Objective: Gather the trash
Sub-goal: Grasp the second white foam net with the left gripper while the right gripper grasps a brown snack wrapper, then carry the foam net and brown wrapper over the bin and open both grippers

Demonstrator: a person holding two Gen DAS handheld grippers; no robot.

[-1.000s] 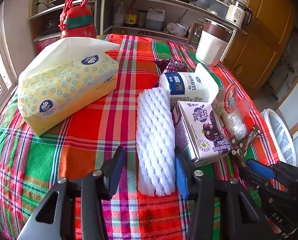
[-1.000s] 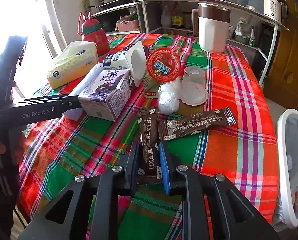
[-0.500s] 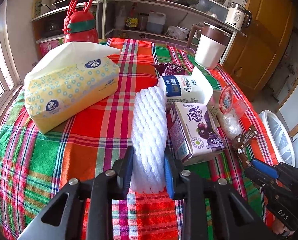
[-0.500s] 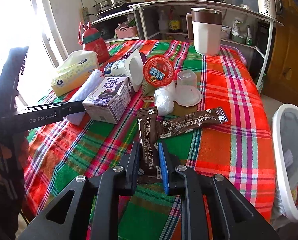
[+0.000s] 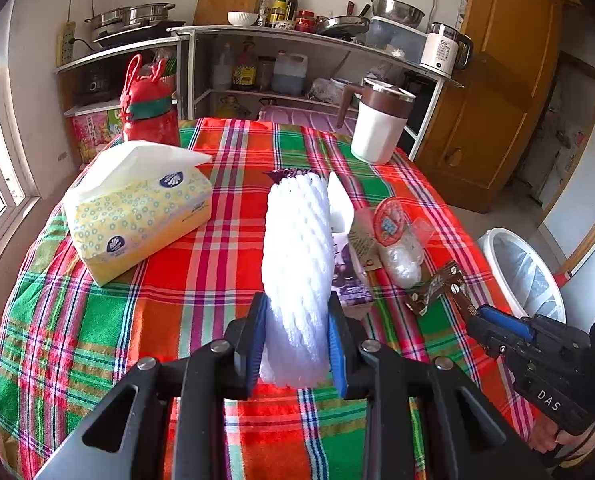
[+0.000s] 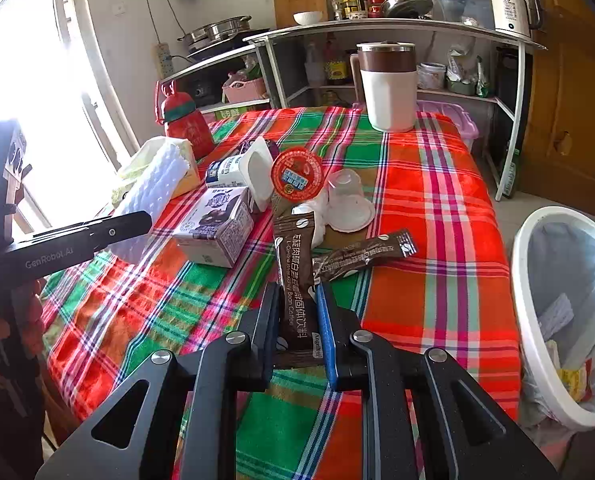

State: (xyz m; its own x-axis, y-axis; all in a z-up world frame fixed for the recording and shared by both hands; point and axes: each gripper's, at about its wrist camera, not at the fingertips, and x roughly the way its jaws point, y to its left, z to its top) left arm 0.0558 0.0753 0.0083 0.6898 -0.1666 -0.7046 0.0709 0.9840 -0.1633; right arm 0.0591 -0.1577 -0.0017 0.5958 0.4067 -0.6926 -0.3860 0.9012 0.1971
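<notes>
With both grippers loaded, the bin [image 6: 569, 320] lies to the right, off the table [image 6: 437, 208] edge.

Left gripper [image 5: 297, 344] pinches the foam net [image 5: 297, 256], its long axis running straight ahead along the fingers; right gripper [image 6: 297, 320] pinches the coffee sachet [image 6: 295, 280] the same way. The right hand is nearer the bin. A second ago the left jaws stood spread around the net on the cloth; since then they have clamped it, and both items are raised off the cloth.
</notes>
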